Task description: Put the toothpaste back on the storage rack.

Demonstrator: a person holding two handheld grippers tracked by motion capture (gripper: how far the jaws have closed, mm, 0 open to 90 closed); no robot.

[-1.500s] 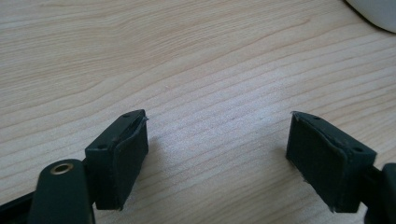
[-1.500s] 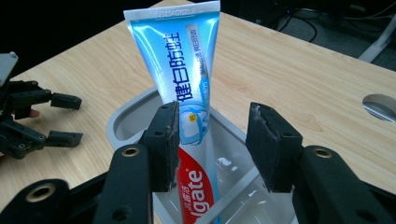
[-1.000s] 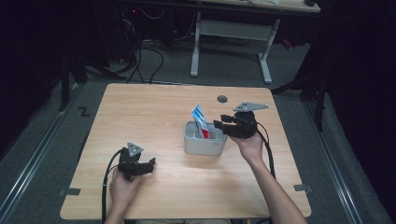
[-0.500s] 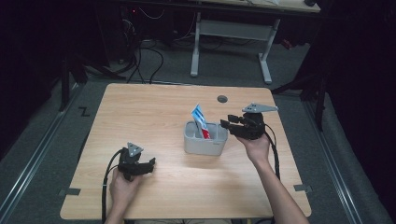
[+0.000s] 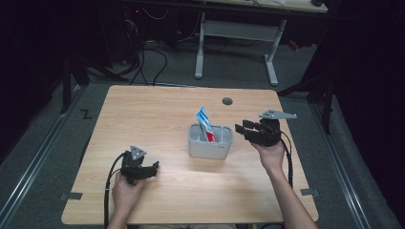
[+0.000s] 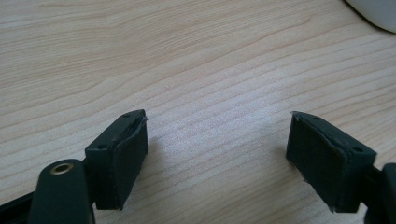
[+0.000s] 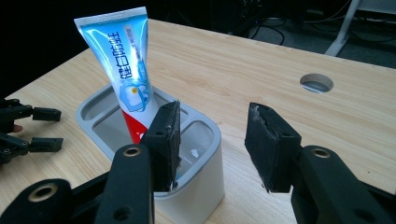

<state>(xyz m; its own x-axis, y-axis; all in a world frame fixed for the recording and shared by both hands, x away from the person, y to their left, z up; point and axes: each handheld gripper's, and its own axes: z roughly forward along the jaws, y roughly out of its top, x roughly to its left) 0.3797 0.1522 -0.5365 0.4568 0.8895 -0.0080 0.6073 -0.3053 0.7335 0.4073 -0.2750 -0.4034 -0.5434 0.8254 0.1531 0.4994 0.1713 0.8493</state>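
Right gripper view, near to far: the right gripper (image 7: 212, 140) has its fingers (image 7: 271, 144) parted with nothing between them, one pad overlapping the near rim of the grey holder (image 7: 205, 154) and the other standing over bare table (image 7: 261, 60) beside it. Just beyond and to the left of the fingers, the toothpaste tube (image 7: 123, 65) stands in a compartment of the holder, crimped end up and long axis near upright, leaning away from the fingers toward the holder's far side. Farther left, the left gripper (image 7: 28, 128) rests low on the table, well apart from the holder. High view: the right gripper (image 5: 243, 129) sits just beside the holder's (image 5: 210, 148) right end, its fingers level with the rim and pointing at the tube (image 5: 204, 121); the left gripper (image 5: 154, 168) lies near the person's edge of the table, fingers (image 6: 123, 149) spread wide over bare wood and holding nothing. The right hand is judged the nearer by far, so any grasp of the tube would fall to it: the tube lies ahead and slightly left of its fingers, and its upper half rises free above the rim, offering open room on both flat faces. The holder's wall is the nearest obstruction; the cable hole (image 5: 227, 101) and the table's far edge lie well beyond.
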